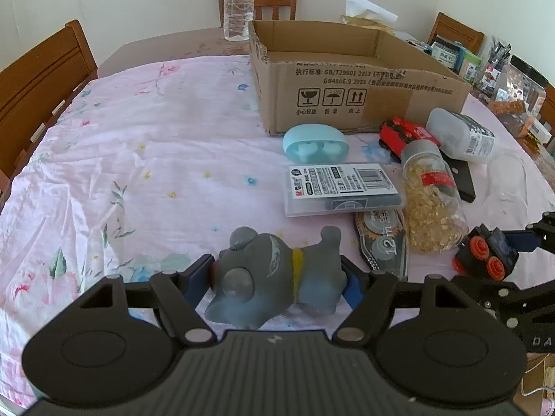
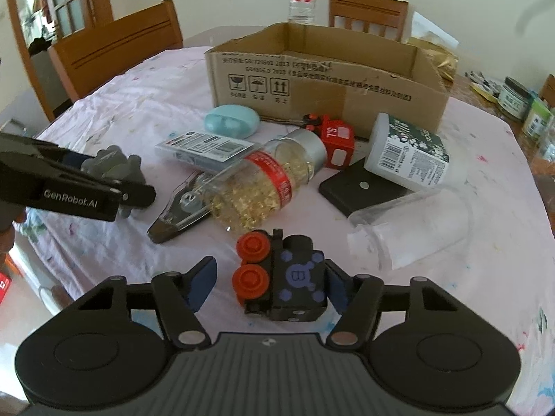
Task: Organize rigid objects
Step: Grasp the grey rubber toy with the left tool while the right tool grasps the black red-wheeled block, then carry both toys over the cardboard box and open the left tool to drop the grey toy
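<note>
A grey rubber animal toy with a yellow collar lies on the pink floral cloth. My left gripper is shut on it, one pad against each end. In the right wrist view the same toy shows in those fingers at the left. A black toy train with orange wheels sits between the fingers of my right gripper. The right pad touches its side; a small gap separates the left pad from the wheels. The open cardboard box stands behind the pile.
Between me and the box lie a light-blue case, a labelled clear case, a jar of golden capsules, a correction tape, a red toy, a white bottle, a black square and a clear container. Wooden chairs ring the table.
</note>
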The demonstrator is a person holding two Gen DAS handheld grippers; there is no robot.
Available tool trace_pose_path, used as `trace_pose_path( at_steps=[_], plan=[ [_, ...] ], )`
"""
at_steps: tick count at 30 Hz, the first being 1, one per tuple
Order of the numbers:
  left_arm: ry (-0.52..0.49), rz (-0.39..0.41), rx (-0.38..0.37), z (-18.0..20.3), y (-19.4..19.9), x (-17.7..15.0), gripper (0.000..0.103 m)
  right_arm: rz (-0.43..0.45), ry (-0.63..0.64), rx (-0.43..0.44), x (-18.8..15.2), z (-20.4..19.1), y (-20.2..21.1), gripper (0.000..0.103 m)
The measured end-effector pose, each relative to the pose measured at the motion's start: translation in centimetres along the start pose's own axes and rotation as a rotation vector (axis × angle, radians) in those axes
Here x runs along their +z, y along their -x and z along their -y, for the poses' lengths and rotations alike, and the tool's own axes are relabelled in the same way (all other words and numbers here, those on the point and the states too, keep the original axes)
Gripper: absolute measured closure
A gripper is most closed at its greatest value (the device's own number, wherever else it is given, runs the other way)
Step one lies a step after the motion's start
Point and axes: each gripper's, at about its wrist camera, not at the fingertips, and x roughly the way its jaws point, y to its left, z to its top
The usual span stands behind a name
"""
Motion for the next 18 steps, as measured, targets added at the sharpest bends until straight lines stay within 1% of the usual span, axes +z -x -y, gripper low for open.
trace_pose_path(
  at_steps=[1,3,4,5,9,18],
  plan=[
    [0.001,0.000,0.001,0.0,0.0,0.0,0.029,0.000,0.002,-0.012,0.1,-0.1,0.0,0.038],
    [0.003,-0.001,0.000,0.0,0.1,0.0,0.029,-0.004,0.005,-0.029,0.2,-0.2,-0.1,0.041],
    [0.005,-0.002,-0.001,0.0,0.1,0.0,0.029,-0.006,0.004,-0.039,0.2,-0.2,-0.1,0.045],
    [0.004,-0.005,-0.001,0.0,0.1,0.0,0.030,-0.011,0.004,-0.047,0.3,-0.2,-0.1,0.047],
    [0.007,-0.019,-0.007,-0.2,0.1,0.3,0.031,-0.031,-0.002,-0.040,0.5,0.0,-0.1,0.047],
    [-0.033,-0.046,-0.025,-0.4,1.5,1.3,0.031,-0.066,0.059,-0.013,1.2,-0.2,0.9,0.047]
  ],
)
